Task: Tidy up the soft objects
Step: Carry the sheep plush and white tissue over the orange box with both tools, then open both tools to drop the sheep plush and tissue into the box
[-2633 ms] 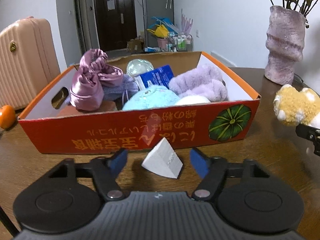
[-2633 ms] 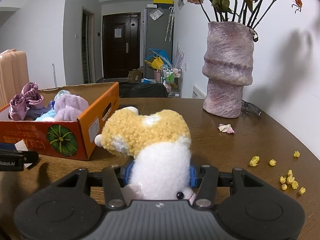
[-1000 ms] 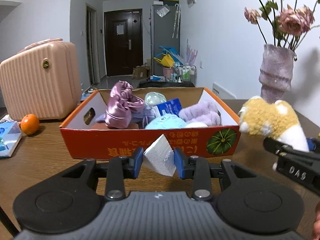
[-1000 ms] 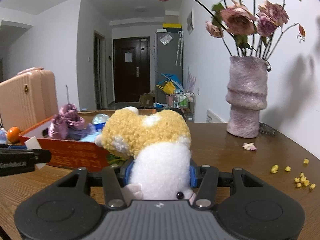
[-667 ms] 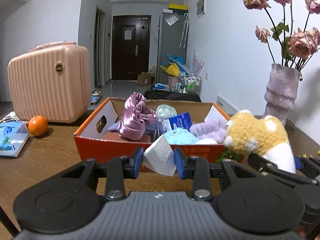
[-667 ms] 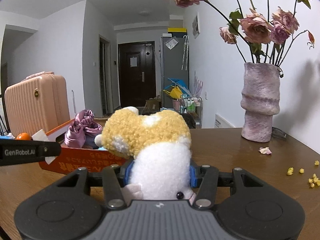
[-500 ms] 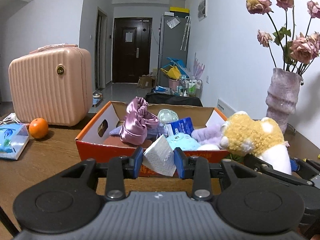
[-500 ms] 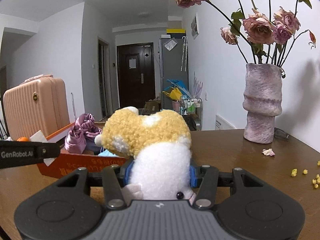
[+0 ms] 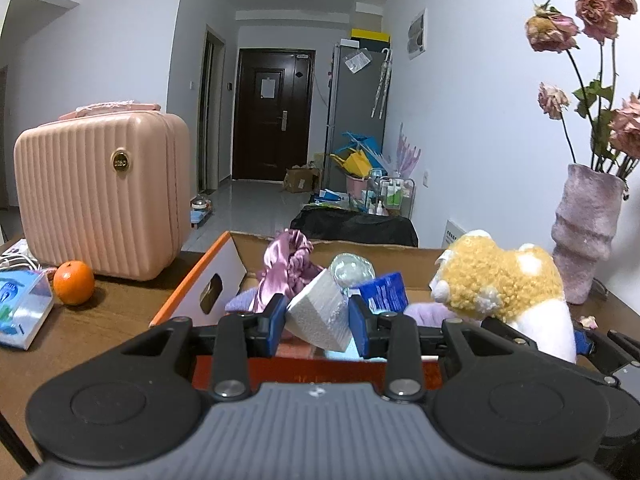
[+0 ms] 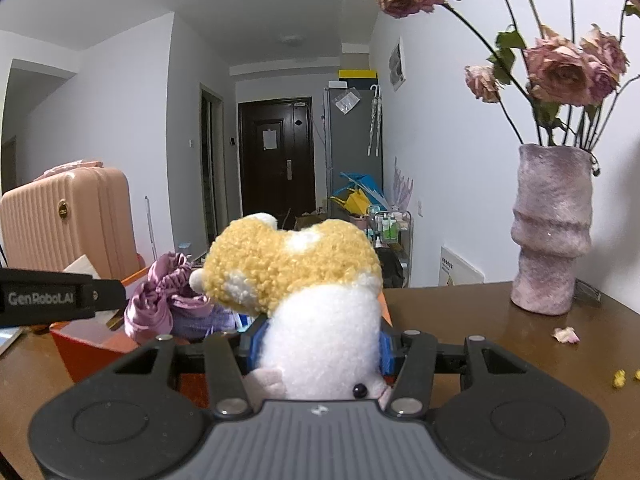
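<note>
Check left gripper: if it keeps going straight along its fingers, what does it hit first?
Likely the box contents. The left gripper, shut on the white foam wedge, points over the near wall of the orange cardboard box; the pink satin scrunchie and clear ball lie ahead. Depth is unclear.

Cool, dim, even indoor light, soft shadows, strong fisheye bending with dark vignetted corners, sharp throughout.

Yellow-and-white plush toy (image 10: 296,280), white foam wedge (image 9: 318,316), orange box (image 9: 192,288)
</note>
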The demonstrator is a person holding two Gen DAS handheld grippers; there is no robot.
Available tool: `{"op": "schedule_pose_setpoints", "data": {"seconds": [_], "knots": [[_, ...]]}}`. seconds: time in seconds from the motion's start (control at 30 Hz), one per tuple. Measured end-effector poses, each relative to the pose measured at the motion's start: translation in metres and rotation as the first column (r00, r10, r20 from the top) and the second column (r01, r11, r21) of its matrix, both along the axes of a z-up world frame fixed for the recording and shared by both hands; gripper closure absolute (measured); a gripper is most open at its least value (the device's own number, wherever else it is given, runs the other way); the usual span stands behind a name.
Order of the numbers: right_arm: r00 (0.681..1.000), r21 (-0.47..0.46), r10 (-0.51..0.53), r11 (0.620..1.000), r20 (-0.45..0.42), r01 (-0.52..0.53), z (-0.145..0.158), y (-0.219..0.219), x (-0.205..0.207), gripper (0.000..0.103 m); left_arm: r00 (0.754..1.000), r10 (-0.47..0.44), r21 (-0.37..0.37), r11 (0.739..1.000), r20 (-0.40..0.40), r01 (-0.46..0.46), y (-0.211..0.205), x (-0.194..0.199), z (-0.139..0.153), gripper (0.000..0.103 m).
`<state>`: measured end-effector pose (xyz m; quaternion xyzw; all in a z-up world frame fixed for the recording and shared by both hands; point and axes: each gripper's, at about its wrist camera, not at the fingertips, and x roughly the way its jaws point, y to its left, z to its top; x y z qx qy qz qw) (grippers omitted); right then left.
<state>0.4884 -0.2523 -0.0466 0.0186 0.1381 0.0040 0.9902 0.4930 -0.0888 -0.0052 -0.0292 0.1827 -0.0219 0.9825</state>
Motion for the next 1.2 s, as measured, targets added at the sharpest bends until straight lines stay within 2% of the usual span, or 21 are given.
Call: {"op": "schedule_pose_setpoints", "data": {"seconds": [0.37,0.6,0.7,0.73,0.77,0.8,0.83,0.87,0.93,1.03,1.2], "knots": [[1.0,-0.014,0.011,1.0,0.004,-0.011,0.0,0.011,0.056,0.052,1.0,0.014,-0.009,1.0,0.0,-0.014,0.005,0.056,-0.001,0.068],[1.0,-0.039,0.023,0.999,-0.012,-0.024,-0.003,0.018,0.087,0.052,1.0,0.018,0.011,1.0,0.015,-0.018,0.005,0.084,-0.005,0.068],[0.999,-0.039,0.032,0.999,-0.033,-0.034,-0.005,0.018,0.094,0.049,1.0,0.016,0.022,1.0,0.015,-0.016,0.007,0.092,-0.007,0.065],[0.999,-0.037,0.029,0.999,-0.04,-0.03,-0.006,0.017,0.096,0.046,1.0,0.018,0.027,0.999,0.012,-0.018,0.007,0.093,-0.008,0.063],[0.999,-0.037,0.025,0.999,-0.046,-0.026,-0.007,0.017,0.095,0.043,1.0,0.023,0.037,0.999,0.01,-0.023,0.007,0.094,-0.01,0.055],[0.999,-0.036,0.022,0.999,-0.048,-0.024,-0.007,0.017,0.095,0.034,1.0,0.028,0.039,0.999,0.009,-0.028,0.008,0.095,-0.011,0.049],[0.999,-0.032,0.018,0.999,-0.045,-0.02,-0.007,0.016,0.094,0.02,1.0,0.031,0.036,0.999,0.006,-0.031,0.009,0.095,-0.011,0.034],[0.999,-0.027,0.015,1.0,-0.038,-0.016,-0.006,0.015,0.092,0.013,0.999,0.032,0.031,0.999,0.004,-0.032,0.01,0.094,-0.011,0.017],[1.0,-0.017,0.005,1.0,-0.012,-0.005,-0.005,0.013,0.087,0.0,0.998,0.062,0.032,0.998,0.025,-0.063,0.012,0.09,-0.011,0.0],[1.0,-0.005,0.003,1.0,-0.008,-0.003,-0.005,0.011,0.085,0.0,0.988,0.131,0.051,0.99,0.078,-0.135,0.013,0.083,-0.01,0.0],[1.0,-0.011,0.009,1.0,-0.023,-0.009,-0.007,0.013,0.086,0.0,0.986,0.157,0.049,0.986,0.063,-0.16,0.018,0.089,-0.011,0.0]]}}
